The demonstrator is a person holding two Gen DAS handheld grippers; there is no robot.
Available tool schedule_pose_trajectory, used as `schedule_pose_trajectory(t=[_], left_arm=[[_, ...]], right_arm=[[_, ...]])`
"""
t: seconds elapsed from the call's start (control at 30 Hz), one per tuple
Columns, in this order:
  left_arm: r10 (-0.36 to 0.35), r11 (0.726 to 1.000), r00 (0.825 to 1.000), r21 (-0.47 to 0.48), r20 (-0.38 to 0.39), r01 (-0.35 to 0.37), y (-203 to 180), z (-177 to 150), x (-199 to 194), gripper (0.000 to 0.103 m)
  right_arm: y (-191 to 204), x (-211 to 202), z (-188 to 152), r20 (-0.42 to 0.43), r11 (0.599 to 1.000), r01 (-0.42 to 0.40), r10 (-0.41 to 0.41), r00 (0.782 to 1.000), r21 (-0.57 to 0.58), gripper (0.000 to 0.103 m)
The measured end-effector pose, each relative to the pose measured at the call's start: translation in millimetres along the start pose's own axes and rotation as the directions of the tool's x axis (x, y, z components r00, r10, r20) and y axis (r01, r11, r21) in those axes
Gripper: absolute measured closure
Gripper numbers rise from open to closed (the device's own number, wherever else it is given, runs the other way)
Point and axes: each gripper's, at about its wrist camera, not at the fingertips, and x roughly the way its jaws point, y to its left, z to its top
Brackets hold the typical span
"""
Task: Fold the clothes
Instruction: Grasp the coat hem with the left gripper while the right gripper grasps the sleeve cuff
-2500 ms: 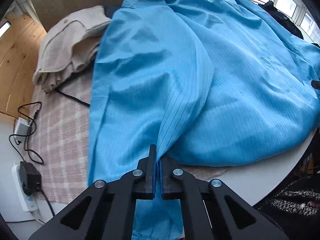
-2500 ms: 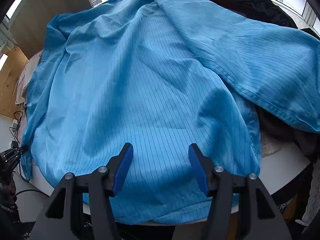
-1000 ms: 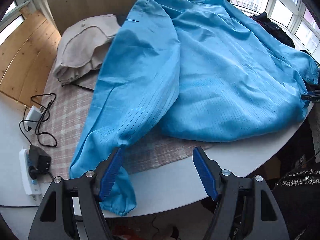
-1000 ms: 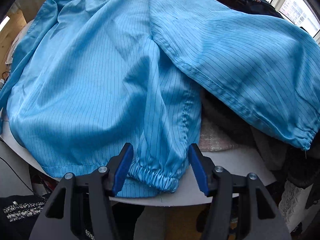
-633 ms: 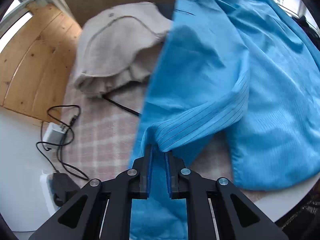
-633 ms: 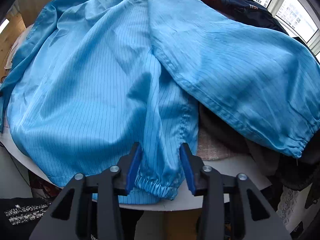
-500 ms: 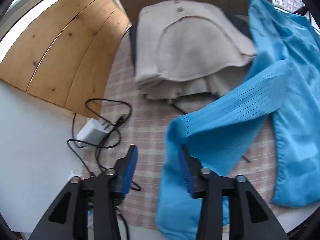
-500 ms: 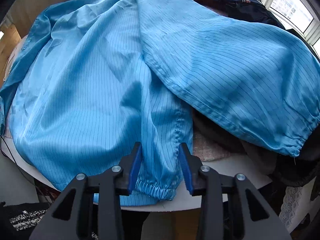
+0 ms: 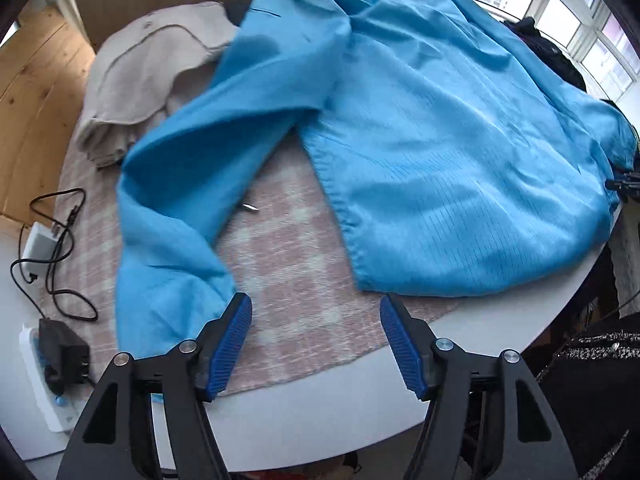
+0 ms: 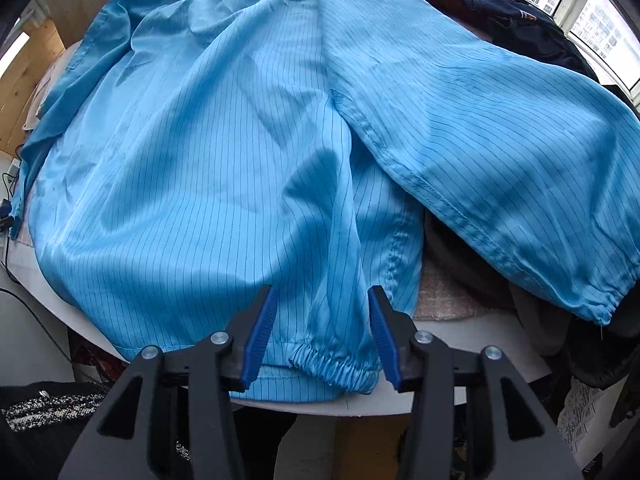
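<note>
A bright blue pinstriped jacket [image 9: 440, 152] lies spread over a round table. Its one sleeve [image 9: 180, 200] stretches out toward the lower left across the pink plaid cloth [image 9: 304, 264]. My left gripper [image 9: 316, 320] hovers over that cloth with its jaws opening and nothing between them; the sleeve's end lies just beside the left finger. In the right wrist view the jacket's body [image 10: 200, 168] fills the frame and the other sleeve [image 10: 480, 132] runs off to the right. My right gripper [image 10: 322, 312] is above the elastic hem [image 10: 332, 364], jaws opening, fabric below them but not pinched.
A folded beige garment [image 9: 152, 68] lies at the back left. A power strip [image 9: 44, 372], a charger [image 9: 36, 240] and cables sit at the table's left edge. Dark clothes [image 10: 520, 20] are piled at the back right. The white table rim [image 9: 360, 420] runs close in front.
The left gripper pinched the sleeve, drew it out to the left and let it go; the sleeve now lies spread. The right gripper's jaws narrowed, then widened, over the hem.
</note>
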Motion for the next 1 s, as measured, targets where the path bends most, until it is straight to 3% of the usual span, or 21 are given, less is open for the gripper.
schedule_pose_trajectory(t=[0.13, 0.27, 0.33, 0.4, 0.47, 0.63, 0.67, 0.7, 0.73, 0.77, 0.83, 0.87, 0.9, 0.93, 0.97, 1.0], left_arm=[[0.004, 0.999, 0.998, 0.032, -0.061, -0.002, -16, 9, 29, 0.039], [-0.027, 0.998, 0.998, 0.053, -0.062, 0.03, -29, 22, 37, 0.04], [-0.052, 0.997, 0.996, 0.05, -0.066, 0.055, -37, 29, 36, 0.047], [-0.085, 0.995, 0.994, 0.045, -0.074, 0.089, -46, 36, 33, 0.079], [-0.101, 0.993, 0.993, 0.053, -0.06, 0.104, -57, 43, 26, 0.095], [-0.138, 0.988, 0.99, 0.061, -0.018, 0.139, -70, 59, 3, 0.099], [-0.134, 0.989, 0.991, 0.058, -0.014, 0.135, -70, 62, -1, 0.1], [-0.129, 0.99, 0.992, 0.055, -0.01, 0.129, -70, 64, -6, 0.1], [-0.123, 0.991, 0.992, 0.051, -0.004, 0.123, -67, 65, -14, 0.1], [-0.116, 0.992, 0.993, 0.047, 0.004, 0.116, -61, 64, -24, 0.1], [-0.103, 0.994, 0.994, 0.04, 0.021, 0.103, -51, 64, -45, 0.1], [-0.095, 0.995, 0.995, 0.036, 0.031, 0.094, -43, 63, -57, 0.1], [-0.084, 0.996, 0.995, 0.033, 0.044, 0.083, -34, 62, -73, 0.1], [-0.074, 0.997, 0.996, 0.034, 0.055, 0.072, -28, 62, -86, 0.1], [-0.054, 0.998, 0.997, 0.044, 0.063, 0.051, -28, 66, -94, 0.1], [-0.019, 0.998, 0.998, 0.06, 0.062, 0.015, -30, 70, -95, 0.098]], right_arm=[[-5, -8, -12, 0.025, 1.0, 0.015, -0.015, 1.0, -0.009, 0.056], [-21, -13, -27, 0.034, 0.999, 0.031, -0.032, 0.999, 0.028, 0.05], [-28, -12, -32, 0.03, 0.998, 0.019, -0.021, 0.999, 0.06, 0.05], [-32, -11, -34, 0.036, 0.997, 0.007, -0.01, 0.999, 0.081, 0.05], [-30, -9, -35, 0.053, 0.998, -0.008, 0.005, 0.999, 0.07, 0.05], [-14, 10, -29, 0.046, 0.999, 0.035, -0.034, 0.998, -0.017, 0.051], [-12, 13, -28, 0.043, 0.999, 0.023, -0.022, 0.999, -0.024, 0.055], [-11, 14, -26, 0.045, 1.0, -0.001, 0.002, 0.999, -0.019, 0.078], [-10, 13, -24, 0.048, 1.0, -0.029, 0.029, 0.998, -0.01, 0.093], [-10, 9, -22, 0.058, 0.998, -0.063, 0.062, 0.996, 0.006, 0.093], [-14, -13, -19, 0.126, 0.982, -0.178, 0.168, 0.978, 0.064, 0.095], [-25, -26, -12, 0.174, 0.962, -0.254, 0.234, 0.956, 0.098, 0.095], [-38, -43, -9, 0.235, 0.927, -0.352, 0.316, 0.919, 0.128, 0.095], [-47, -62, -12, 0.301, 0.878, -0.455, 0.398, 0.866, 0.149, 0.095], [-56, -77, -14, 0.358, 0.842, -0.517, 0.44, 0.824, 0.155, 0.095], [-63, -80, -5, 0.399, 0.84, -0.518, 0.426, 0.812, 0.159, 0.095]])
